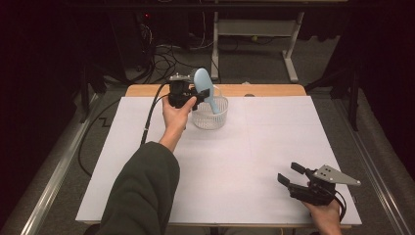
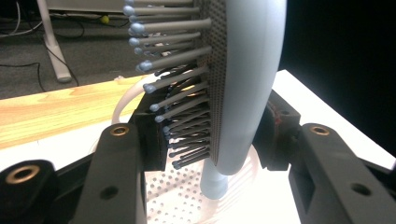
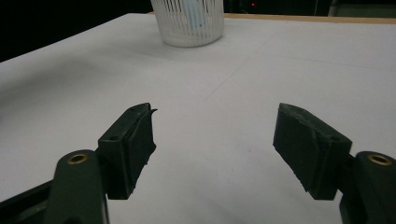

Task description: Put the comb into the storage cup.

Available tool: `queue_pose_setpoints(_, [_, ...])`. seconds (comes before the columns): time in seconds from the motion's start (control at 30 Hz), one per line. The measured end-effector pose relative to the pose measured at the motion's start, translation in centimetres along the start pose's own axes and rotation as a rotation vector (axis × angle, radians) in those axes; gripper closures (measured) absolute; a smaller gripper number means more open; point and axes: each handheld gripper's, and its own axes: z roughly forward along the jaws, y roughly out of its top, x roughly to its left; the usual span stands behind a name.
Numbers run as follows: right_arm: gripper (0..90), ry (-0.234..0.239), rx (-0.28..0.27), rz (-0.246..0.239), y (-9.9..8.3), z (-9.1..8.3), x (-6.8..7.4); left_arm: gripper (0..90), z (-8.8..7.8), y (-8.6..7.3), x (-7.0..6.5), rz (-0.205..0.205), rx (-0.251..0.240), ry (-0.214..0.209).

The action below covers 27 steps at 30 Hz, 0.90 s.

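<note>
Two grippers at work, and the left gripper (image 1: 192, 93) has the action — its jaws are clamped on the head of a pale blue hairbrush (image 1: 203, 83), one pad pressing into the bristles (image 2: 180, 100), the other against the smooth back. That brush stands nearly upright, head above the rim of the white perforated basket (image 1: 211, 116), handle (image 2: 214, 183) pointing down inside it. From the left gripper view you can see the basket's dotted floor just beneath the handle tip; whether the tip touches it, I cannot tell.

So the step in hand looks like the brush going into the basket or coming out of it, with the grip firm and the brush over the basket's near-left side. If it is going in, the next move calls for a short lowering until the handle rests, then a clean opening so the bristles don't snag on the pad.

Well away from the basket, at the table's (image 1: 235, 161) near edge, the right gripper (image 1: 289, 174) rests with jaws spread wide and nothing between them — idle, pointing back toward the basket.
</note>
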Motion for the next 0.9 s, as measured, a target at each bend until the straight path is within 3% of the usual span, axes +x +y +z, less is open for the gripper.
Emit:
queue_pose_setpoints(0.3, [29.5, -0.001, 0.001, -0.001, 0.00, 0.02, 0.01, 53.4, 0.39, -0.45, 0.37, -0.015, 0.007, 0.004])
queue_pose_setpoints(0.9, [29.3, -0.001, -0.002, -0.008, 0.01, -0.02, 0.03, 52.9, 0.90, -0.95, 0.29, -0.006, 0.026, 0.007])
